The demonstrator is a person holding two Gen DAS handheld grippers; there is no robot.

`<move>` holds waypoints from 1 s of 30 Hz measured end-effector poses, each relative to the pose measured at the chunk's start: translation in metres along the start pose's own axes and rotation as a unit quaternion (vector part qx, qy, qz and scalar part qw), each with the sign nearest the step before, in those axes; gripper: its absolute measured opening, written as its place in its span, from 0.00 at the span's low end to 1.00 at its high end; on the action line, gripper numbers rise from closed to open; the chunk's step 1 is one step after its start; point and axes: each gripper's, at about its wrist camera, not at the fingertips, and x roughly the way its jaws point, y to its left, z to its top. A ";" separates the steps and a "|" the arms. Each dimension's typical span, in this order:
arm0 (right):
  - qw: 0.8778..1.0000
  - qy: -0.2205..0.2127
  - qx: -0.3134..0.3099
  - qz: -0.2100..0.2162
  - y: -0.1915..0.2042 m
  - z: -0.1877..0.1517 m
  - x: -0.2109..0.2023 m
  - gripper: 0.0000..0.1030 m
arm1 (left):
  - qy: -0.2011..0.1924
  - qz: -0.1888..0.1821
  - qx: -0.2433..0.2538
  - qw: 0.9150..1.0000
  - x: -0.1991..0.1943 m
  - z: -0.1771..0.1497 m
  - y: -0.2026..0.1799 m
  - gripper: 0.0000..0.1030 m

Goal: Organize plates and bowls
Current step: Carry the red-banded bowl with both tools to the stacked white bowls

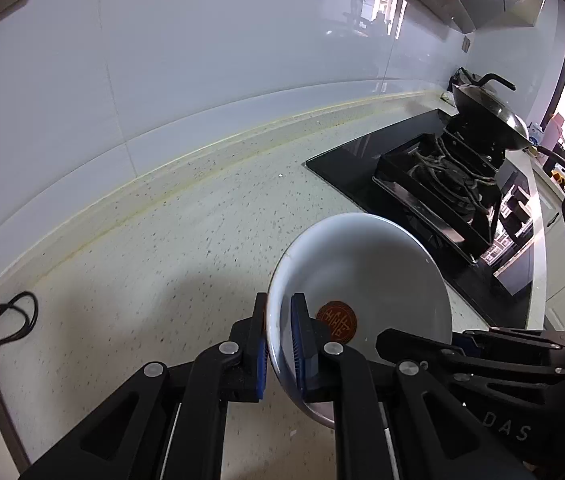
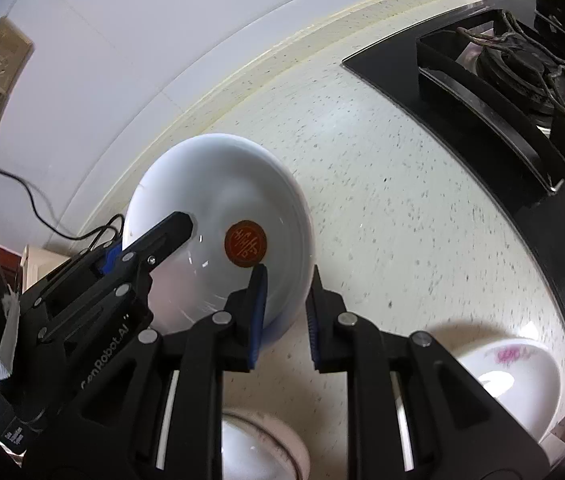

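White glazed bowl [image 2: 218, 204] with a red seal mark inside is carried clear of the speckled surface [image 1: 186, 248], left of the hob [image 1: 434, 196]. The left tool [image 1: 279, 344] pinches its left rim, one pad inside, one outside. The right tool [image 2: 284, 312] pinches the near right rim the same way.

Risks, as judged:
- Glazed rim against narrow pads could slip if either hand tilts or pulls apart from the other.
- Uneven motion of the two hands could twist the bowl out of one grip.
- Setting down near the hob edge could knock the grate.

Count:
- Bowls: three in view; one held, a flower-patterned bowl [image 2: 518, 384] at near right, a third bowl [image 2: 258, 444] at the near edge, partly hidden.
- Plates: none seen.
- Tools: two.
- Wok [image 1: 490, 108]: one, on the far burner.
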 end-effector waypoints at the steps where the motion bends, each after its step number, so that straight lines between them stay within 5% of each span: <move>1: 1.000 0.000 -0.001 0.000 0.002 -0.003 -0.002 0.21 | -0.001 0.000 0.000 1.000 -0.004 -0.002 0.000 0.11; 19: 0.999 -0.010 -0.039 0.015 0.034 -0.073 -0.051 0.21 | -0.042 0.015 -0.001 0.999 -0.093 -0.048 -0.008 0.11; 30: 0.999 -0.011 -0.047 0.018 0.038 -0.118 -0.071 0.21 | -0.034 0.028 0.003 0.999 -0.123 -0.095 -0.019 0.11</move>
